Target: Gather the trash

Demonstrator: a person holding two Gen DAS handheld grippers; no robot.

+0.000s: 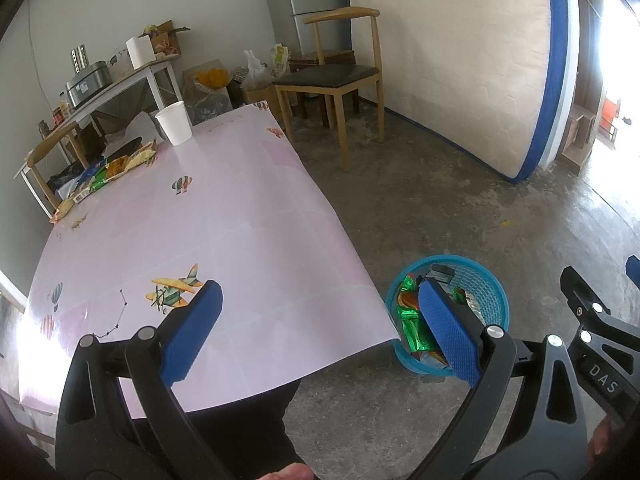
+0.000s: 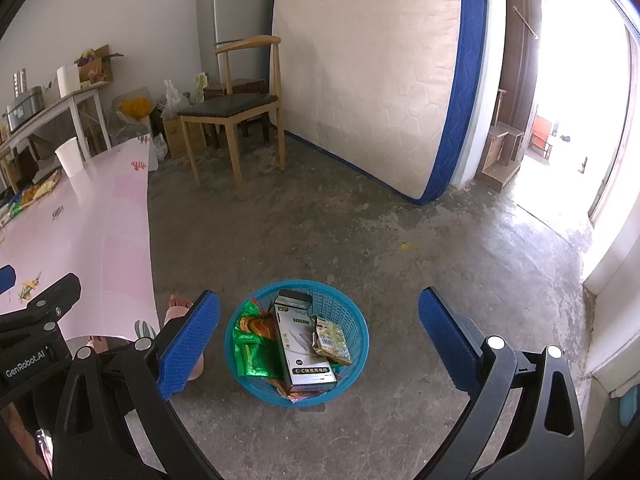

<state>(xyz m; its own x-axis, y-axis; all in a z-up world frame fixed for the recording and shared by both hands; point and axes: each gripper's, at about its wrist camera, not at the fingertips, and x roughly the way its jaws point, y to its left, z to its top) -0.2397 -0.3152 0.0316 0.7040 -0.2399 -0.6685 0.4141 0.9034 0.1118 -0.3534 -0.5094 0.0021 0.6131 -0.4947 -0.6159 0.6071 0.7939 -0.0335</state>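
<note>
- While both tools are hanging empty, the right tool [image 2: 319, 336] is hovering over the blue basket [image 2: 352, 322] on the floor at lower centre of its frame, its blue pads spread wide with nothing between them; that pose suits a drop into the basket, though I cannot tell whether one was just made.
- Inside the basket, a white box [image 2: 303, 344], green foil wrappers [image 2: 250, 350] and a small snack packet [image 2: 332, 338] are lying loosely piled, so part of the collecting is looking done.
- Over the near edge of the pink counter [image 1: 224, 216], the left tool [image 1: 318, 330] is pointing out across the surface, its pads likewise wide apart and gripping nothing.
- Remaining trash is sitting well apart from that tool: a heap of snack wrappers [image 1: 116, 166] along the counter's left edge in the upper left of the frame, with a white paper cup [image 1: 175, 122] standing upright just beyond them.
- Reaching those will probably mean carrying the left tool across the whole counter toward the upper left.
</note>
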